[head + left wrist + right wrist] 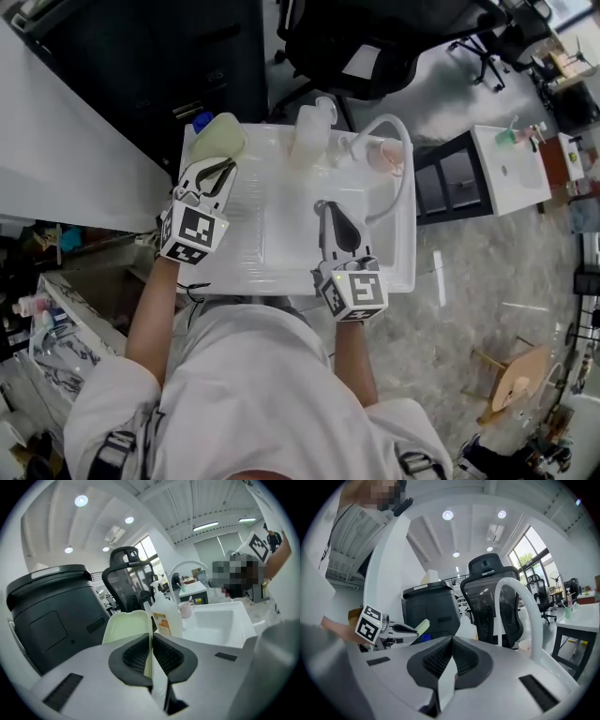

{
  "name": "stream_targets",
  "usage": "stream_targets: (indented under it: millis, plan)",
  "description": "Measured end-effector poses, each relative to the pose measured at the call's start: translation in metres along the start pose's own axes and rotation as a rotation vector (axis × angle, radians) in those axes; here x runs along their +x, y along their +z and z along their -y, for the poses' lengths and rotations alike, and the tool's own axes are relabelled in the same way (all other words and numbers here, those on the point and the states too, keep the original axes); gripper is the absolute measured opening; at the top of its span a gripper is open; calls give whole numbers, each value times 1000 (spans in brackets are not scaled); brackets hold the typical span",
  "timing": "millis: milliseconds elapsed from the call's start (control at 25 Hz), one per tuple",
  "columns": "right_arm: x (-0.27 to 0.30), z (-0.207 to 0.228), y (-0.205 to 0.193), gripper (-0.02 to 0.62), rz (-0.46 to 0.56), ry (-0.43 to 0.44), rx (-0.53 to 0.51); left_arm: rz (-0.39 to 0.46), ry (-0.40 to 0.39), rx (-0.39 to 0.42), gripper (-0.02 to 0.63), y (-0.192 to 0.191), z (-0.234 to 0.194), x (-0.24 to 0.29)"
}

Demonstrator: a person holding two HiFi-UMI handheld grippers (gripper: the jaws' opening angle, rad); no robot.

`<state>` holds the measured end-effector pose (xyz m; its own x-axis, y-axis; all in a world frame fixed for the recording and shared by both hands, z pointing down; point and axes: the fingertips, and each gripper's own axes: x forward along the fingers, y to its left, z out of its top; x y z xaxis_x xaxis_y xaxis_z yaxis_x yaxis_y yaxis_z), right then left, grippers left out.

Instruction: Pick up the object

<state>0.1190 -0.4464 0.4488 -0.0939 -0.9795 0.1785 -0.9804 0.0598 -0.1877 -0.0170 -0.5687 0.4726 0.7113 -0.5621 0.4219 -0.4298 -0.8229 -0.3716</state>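
Pale green dish (125,629) edge-on, clamped between jaws of left gripper (151,641)

Sink unit (281,272): basin in the right half, flat top to the left. Faucet (401,150) arches over the basin from the far right corner. Cup (384,157) sits at its base, with a bottle (307,136) left of the cup on the far edge. Board (217,139) is at the far left corner, between the left gripper's (221,169) jaws. Right gripper (328,208) is over the basin. Behind the unit: bin (159,66) to the left, chair (375,42) to the right.

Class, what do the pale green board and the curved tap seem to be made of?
The pale green board looks like smooth matte plastic, judging by its thin moulded rim. The curved tap is glossy white: plastic or coated metal, unclear which.
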Motion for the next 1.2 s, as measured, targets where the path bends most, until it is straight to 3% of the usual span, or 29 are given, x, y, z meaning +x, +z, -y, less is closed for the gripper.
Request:
stream_targets:
  millis: [720, 1000, 1200]
  plan:
    - [1, -11, 44, 0, 82, 59, -68, 212, 299, -190, 40, 35, -54, -119]
    - [1, -15, 62, 0, 107, 60, -98, 261, 372, -284, 38, 31, -69, -155]
    - [2, -19, 68, -2, 113, 68, -140, 274, 399, -297, 38, 27, -74, -167]
